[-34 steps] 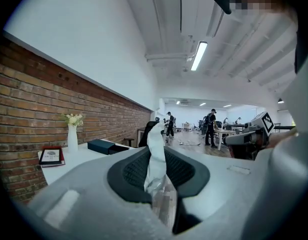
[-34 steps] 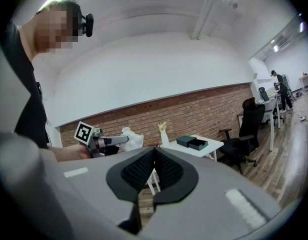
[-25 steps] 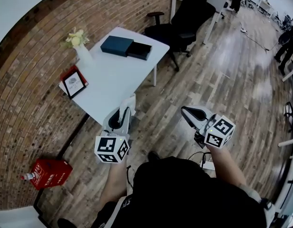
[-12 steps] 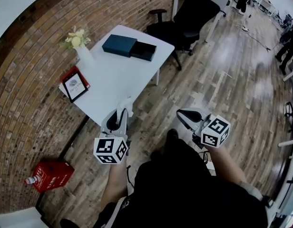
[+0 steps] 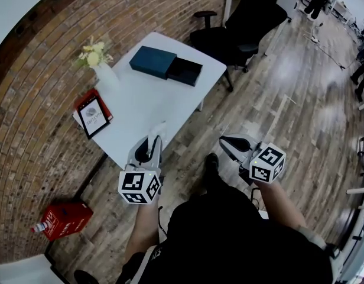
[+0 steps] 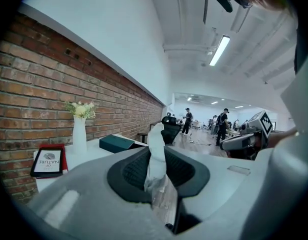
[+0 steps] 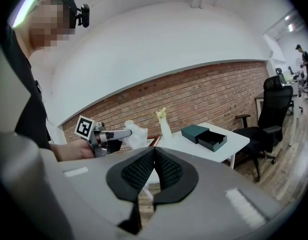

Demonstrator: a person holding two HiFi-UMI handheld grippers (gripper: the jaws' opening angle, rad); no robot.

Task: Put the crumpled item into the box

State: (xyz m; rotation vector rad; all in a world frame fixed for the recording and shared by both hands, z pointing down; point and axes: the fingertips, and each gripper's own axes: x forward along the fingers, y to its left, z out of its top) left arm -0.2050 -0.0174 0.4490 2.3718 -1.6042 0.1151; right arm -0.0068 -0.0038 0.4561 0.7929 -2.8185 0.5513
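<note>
My left gripper (image 5: pixel 152 139) is shut on a crumpled white item (image 5: pixel 160 128), which sticks up between its pads (image 6: pixel 156 154). It hovers just off the near corner of the white table (image 5: pixel 140 108). On the table's far end a black open box (image 5: pixel 186 71) lies beside its dark teal lid (image 5: pixel 151 61); both also show in the right gripper view, box (image 7: pixel 213 140) and lid (image 7: pixel 193 130). My right gripper (image 5: pixel 226 141) is over the wooden floor to the right, its jaws (image 7: pixel 154 166) shut with nothing between them. From there I see the left gripper (image 7: pixel 116 134) holding the item (image 7: pixel 135 131).
A white vase with flowers (image 5: pixel 101 67) and a red-framed picture (image 5: pixel 92 114) stand on the table's left side by the brick wall. A black office chair (image 5: pixel 247 25) is beyond the table. A red box (image 5: pixel 62 218) sits on the floor at the lower left. People stand far off.
Both grippers and the person have moved forward toward the table, which now lies nearer. The left gripper keeps the crumpled item; the right stays shut.
</note>
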